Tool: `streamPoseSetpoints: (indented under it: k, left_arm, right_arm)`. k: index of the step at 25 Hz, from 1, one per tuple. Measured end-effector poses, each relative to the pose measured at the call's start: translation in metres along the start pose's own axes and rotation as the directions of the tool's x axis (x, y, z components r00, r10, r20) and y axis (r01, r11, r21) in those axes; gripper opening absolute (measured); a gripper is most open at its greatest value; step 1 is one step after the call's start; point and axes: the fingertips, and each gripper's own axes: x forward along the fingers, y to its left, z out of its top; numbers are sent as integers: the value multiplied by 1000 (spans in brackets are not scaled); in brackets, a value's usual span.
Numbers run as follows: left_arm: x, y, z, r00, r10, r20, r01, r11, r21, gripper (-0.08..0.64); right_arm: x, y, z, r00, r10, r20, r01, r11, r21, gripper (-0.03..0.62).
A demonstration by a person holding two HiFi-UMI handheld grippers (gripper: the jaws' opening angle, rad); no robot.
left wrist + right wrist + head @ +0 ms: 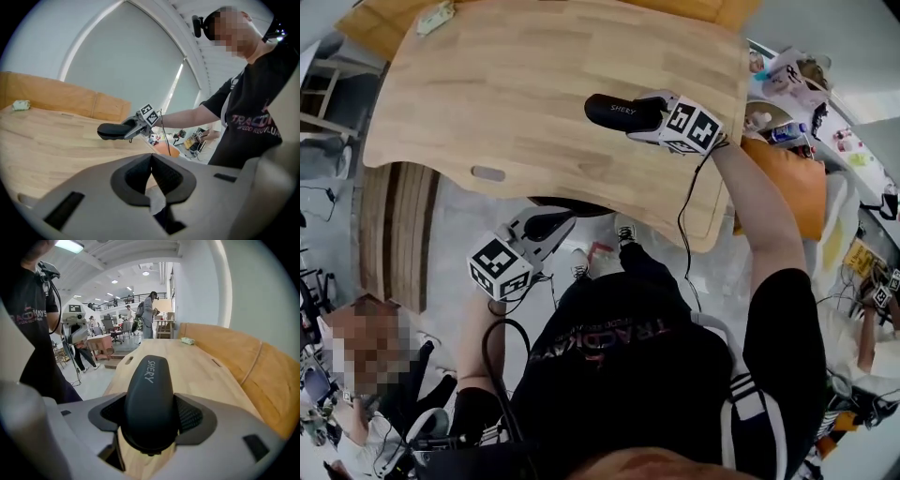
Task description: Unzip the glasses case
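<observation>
– Pale wood fills most of our head view: the table (487,94) spreads from nine o'clock round to two. What do we have over it?

– Our right gripper (645,116) is at one o'clock, clamped round one end of the black glasses case (614,110) and holding it clear of the tabletop. That gripper's own view shows both pads pressed against the shell's flanks.

– And our left gripper (561,222)?

– It is at seven o'clock from the case, off the table's near edge. Its jaws are pressed together on nothing.

– Where could we come unstuck?

– The shell looks smooth and rounded, and we grip only its near end. The rest juts forward unsupported. We judge that a tug along the zip could twist the case in the pads or slide it out, and it would drop onto the wood.

– And the smallest piece?

– That is the zip pull, and we cannot pick it out for certain in any view. Our left jaws must part before they can take it. A tab that small is easy to miss, and a pinch on the seam instead would drag the whole case.
</observation>
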Motion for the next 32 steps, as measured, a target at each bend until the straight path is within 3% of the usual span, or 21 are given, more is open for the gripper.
streamPoseSetpoints:
  k: [7, 13, 32]
  left_arm:
    - [16, 15, 3, 997, 73, 36, -67, 987, -143, 14]
    - [21, 35, 4, 990, 140, 21, -134, 975, -179, 14]
    - [37, 50, 2, 988, 155, 10, -148, 955, -256, 14]
  right_arm:
    - [57, -61, -10, 997, 64, -41, -65, 997, -46, 325]
    - [93, -93, -20, 993, 90, -76, -95, 993, -73, 325]
    - [131, -113, -42, 979, 144, -147, -164, 978, -132, 334]
